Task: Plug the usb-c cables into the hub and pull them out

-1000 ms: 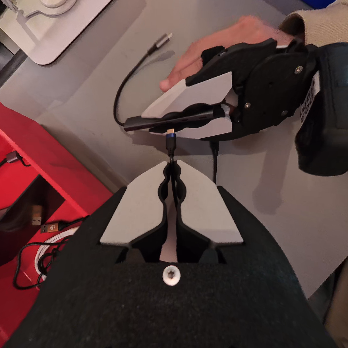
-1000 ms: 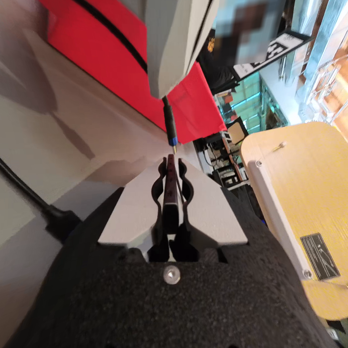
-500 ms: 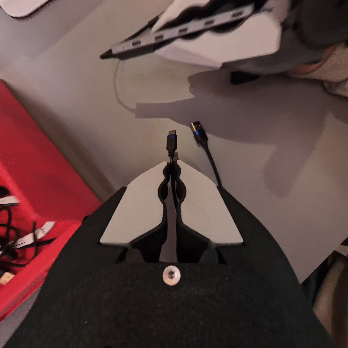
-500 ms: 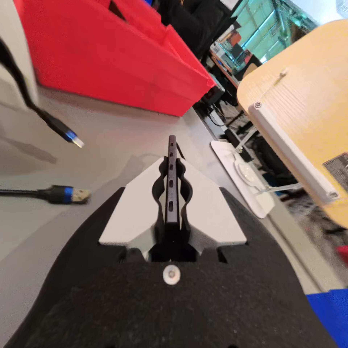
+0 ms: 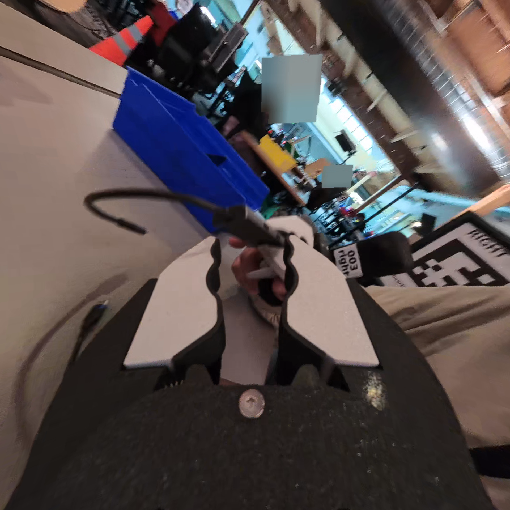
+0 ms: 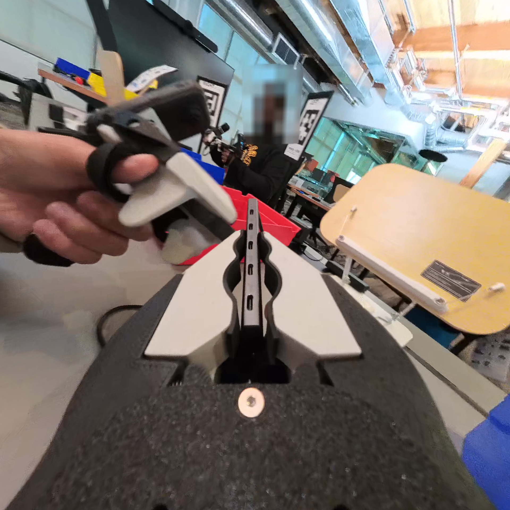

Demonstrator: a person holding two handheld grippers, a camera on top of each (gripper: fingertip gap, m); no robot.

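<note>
Left gripper, white-fingered on a black body: jaws parted, nothing between them. Also visible in the right wrist view, carried by a bare hand through black finger loops, fingertip close beside the far end of the hub.

Right gripper: clamped on the slim dark-grey metal hub, held edge-on, row of small slots facing up — all of them empty. Same hub in the left wrist view, lifted above the pale grey counter, pinched in the right gripper, its short black tail cable arcing off to the left and ending free in the air.

One black usb-c cable with a blue-ringed plug lying on the counter at the lower left, blurred, well apart from the hub.

Behind — a blue plastic bin on the counter in the left wrist view; a red plastic bin and a light wooden board in the right wrist view.
</note>
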